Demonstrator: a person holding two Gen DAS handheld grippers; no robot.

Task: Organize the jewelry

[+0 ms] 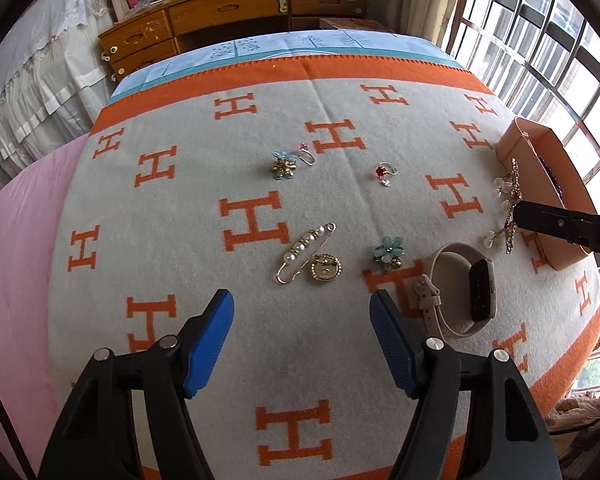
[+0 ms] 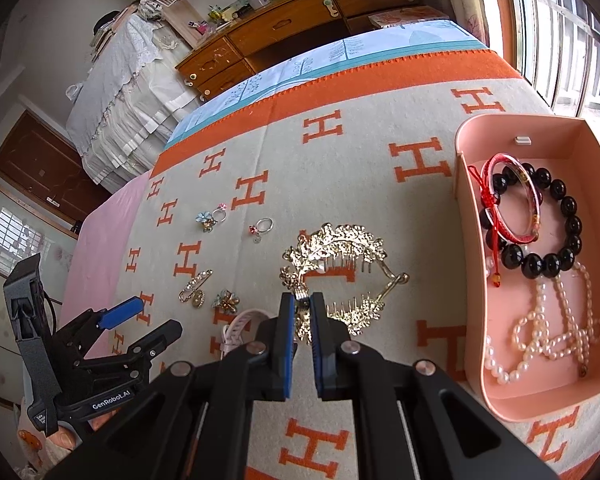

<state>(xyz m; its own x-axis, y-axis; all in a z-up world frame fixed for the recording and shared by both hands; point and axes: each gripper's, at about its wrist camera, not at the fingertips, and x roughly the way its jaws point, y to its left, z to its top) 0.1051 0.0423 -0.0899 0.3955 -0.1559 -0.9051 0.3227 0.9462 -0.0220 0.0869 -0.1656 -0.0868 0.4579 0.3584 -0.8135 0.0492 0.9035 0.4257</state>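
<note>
A: What is sitting furthest left?
B: The left gripper [image 2: 140,320] is hovering low over the H-patterned blanket [image 1: 180,208], angled forward, its blue-padded fingers spread wide with nothing between them.
A: And ahead of it?
B: A pearl pin [image 1: 306,252] is lying touching a round gold brooch [image 1: 326,270]; a blue flower clip [image 1: 388,254] and a pink-strapped watch [image 1: 460,292] are resting just to the right.
A: The other one?
B: The right gripper [image 2: 302,308] is reaching forward, its fingers pinching the handle of a gold hair claw [image 2: 336,272], which is opening beside the pink box [image 2: 472,280].
A: Inside the box?
B: A black bead bracelet [image 2: 556,232], a red bangle [image 2: 512,204] and a pearl necklace [image 2: 540,332] are lying there.
</note>
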